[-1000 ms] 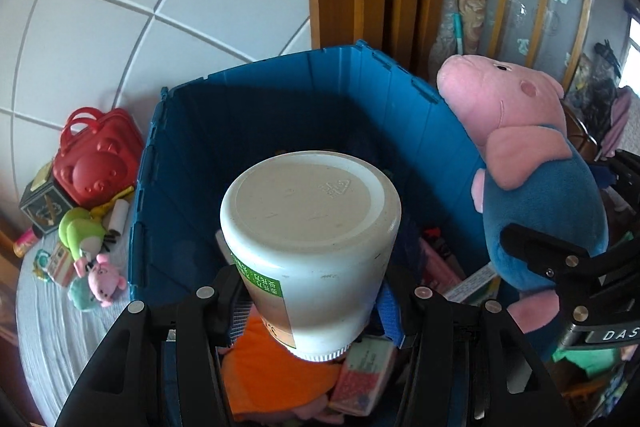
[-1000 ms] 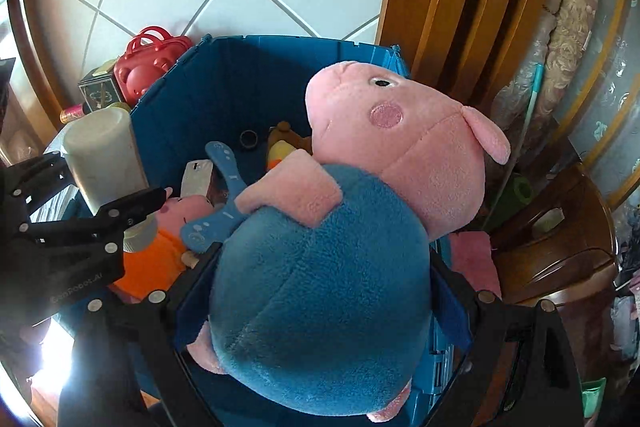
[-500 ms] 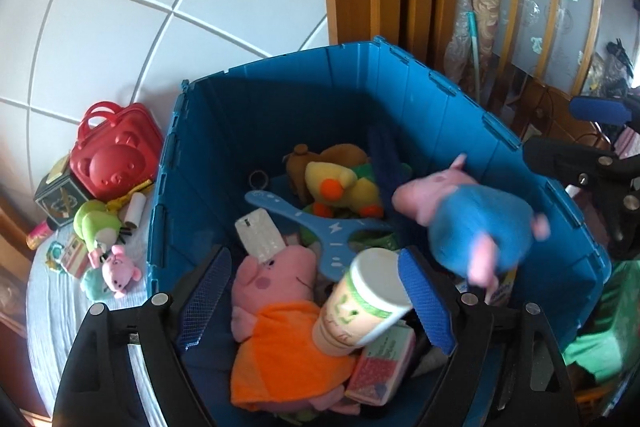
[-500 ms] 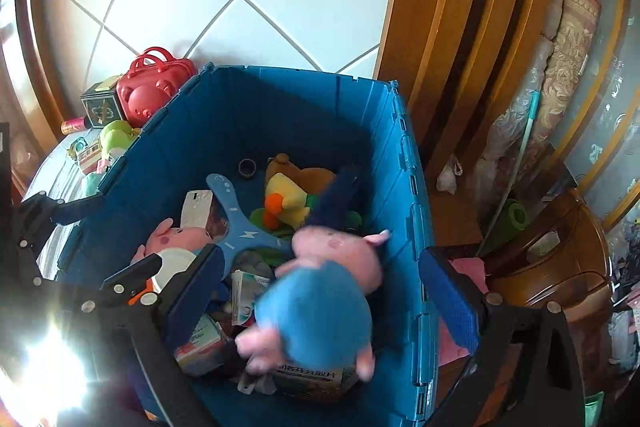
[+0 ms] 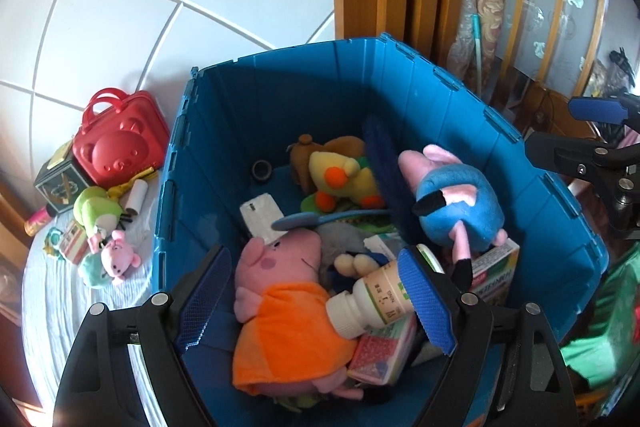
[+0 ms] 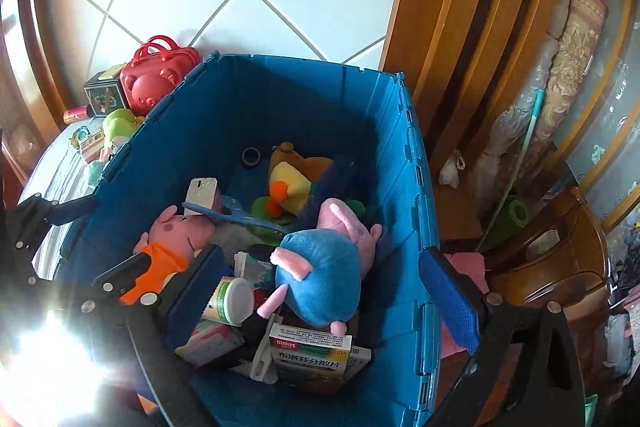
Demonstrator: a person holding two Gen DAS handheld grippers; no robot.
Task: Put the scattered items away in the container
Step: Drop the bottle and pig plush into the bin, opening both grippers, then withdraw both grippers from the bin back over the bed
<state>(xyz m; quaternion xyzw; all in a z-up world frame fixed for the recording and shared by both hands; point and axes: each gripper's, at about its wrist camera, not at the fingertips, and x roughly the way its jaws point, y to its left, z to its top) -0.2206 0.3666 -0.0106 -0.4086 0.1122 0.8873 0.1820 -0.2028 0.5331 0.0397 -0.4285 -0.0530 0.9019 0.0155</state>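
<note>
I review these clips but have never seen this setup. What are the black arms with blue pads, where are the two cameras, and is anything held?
They are hand-held grippers, one per hand, each carrying a camera looking along its fingers. The left gripper and right gripper both hover open and empty over a blue bin. Inside lie a blue-bodied pig plush, an orange-dressed pig plush and a white bottle. A red toy case sits outside.

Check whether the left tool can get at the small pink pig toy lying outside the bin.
Probably yes. The left tool is open and empty above the blue bin, and the small pink pig toy lies uncovered on the white cloth just beyond the bin's left wall, with nothing on top.
</note>
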